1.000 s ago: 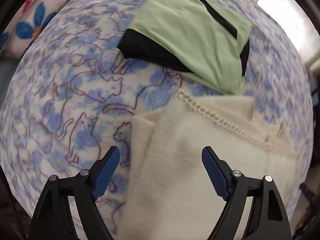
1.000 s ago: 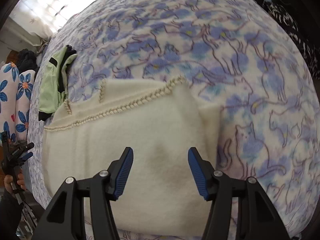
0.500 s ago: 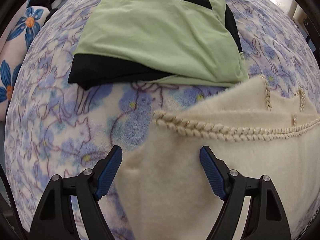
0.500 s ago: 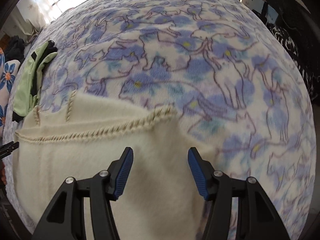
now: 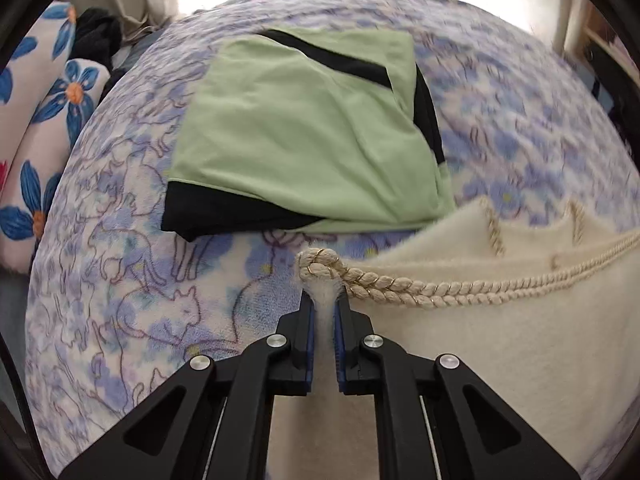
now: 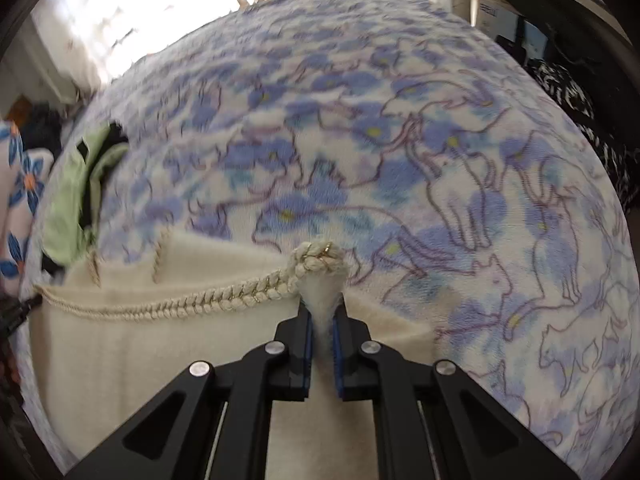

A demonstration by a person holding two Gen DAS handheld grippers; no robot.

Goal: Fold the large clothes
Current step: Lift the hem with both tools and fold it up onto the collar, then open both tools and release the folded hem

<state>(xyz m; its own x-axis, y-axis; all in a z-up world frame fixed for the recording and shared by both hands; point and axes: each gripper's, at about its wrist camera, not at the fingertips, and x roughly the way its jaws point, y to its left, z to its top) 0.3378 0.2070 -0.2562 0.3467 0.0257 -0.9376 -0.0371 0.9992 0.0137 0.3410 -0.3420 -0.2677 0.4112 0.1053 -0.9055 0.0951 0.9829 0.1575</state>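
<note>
A cream fleece garment (image 5: 500, 344) with a twisted rope trim (image 5: 420, 292) lies on the bed, its trimmed edge running across both views. My left gripper (image 5: 324, 312) is shut on the left end of that trimmed edge, the fabric pinched up between the blue pads. My right gripper (image 6: 322, 312) is shut on the right end of the same edge of the cream garment (image 6: 140, 352), the rope trim (image 6: 224, 298) bunched just above the fingertips.
The bed is covered by a blue cat-print blanket (image 5: 120, 280), also in the right wrist view (image 6: 480, 200). A folded green and black garment (image 5: 304, 140) lies just beyond the cream one, seen also at the right view's left side (image 6: 76, 208). Flowered pillows (image 5: 36, 140) are far left.
Both grippers moved forward to the trimmed edge and went from open to shut, each pinching one end of the cream garment's edge.
</note>
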